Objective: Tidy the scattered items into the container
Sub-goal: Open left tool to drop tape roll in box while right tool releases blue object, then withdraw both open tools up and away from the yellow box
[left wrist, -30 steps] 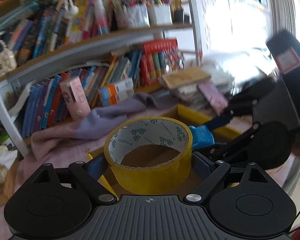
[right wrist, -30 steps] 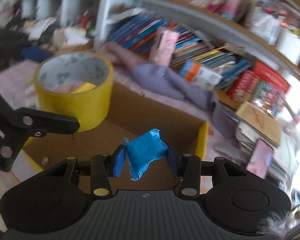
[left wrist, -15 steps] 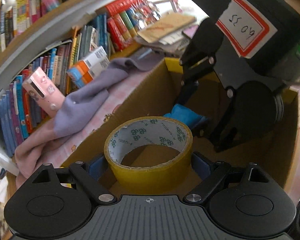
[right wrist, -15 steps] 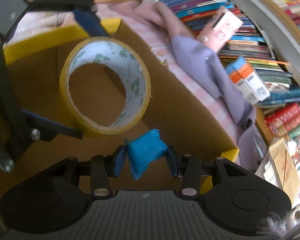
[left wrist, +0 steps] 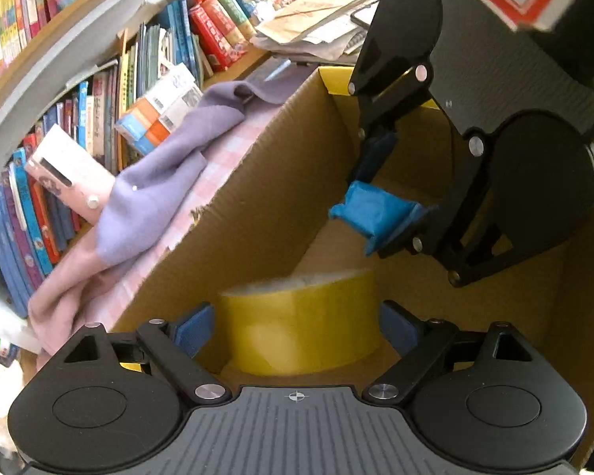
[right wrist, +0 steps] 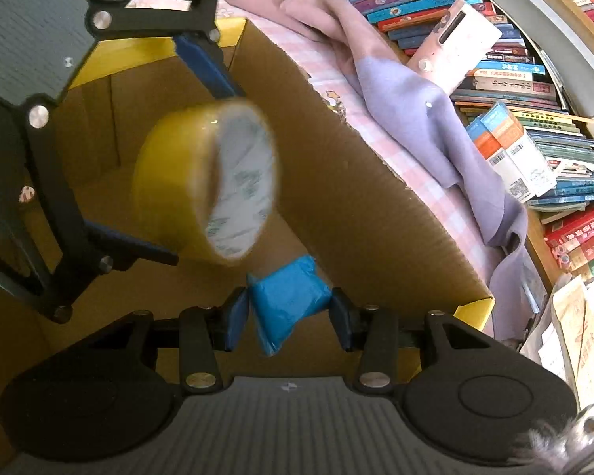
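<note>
Both grippers hang inside a cardboard box with yellow flaps; its wall also shows in the right wrist view. My left gripper is open. The yellow tape roll is blurred, tipping free between its fingers; in the right wrist view the roll is in mid-air above the box floor. My right gripper is shut on a small blue packet, also seen in the left wrist view.
A lilac and pink cloth lies on the pink checked surface beside the box. Shelves of books and a pink device stand behind it. Stacked papers lie past the box's far end.
Both grippers have moved down into the box. My left gripper has opened and let go of the tape roll, which now tips and falls. The right still holds the blue packet.
</note>
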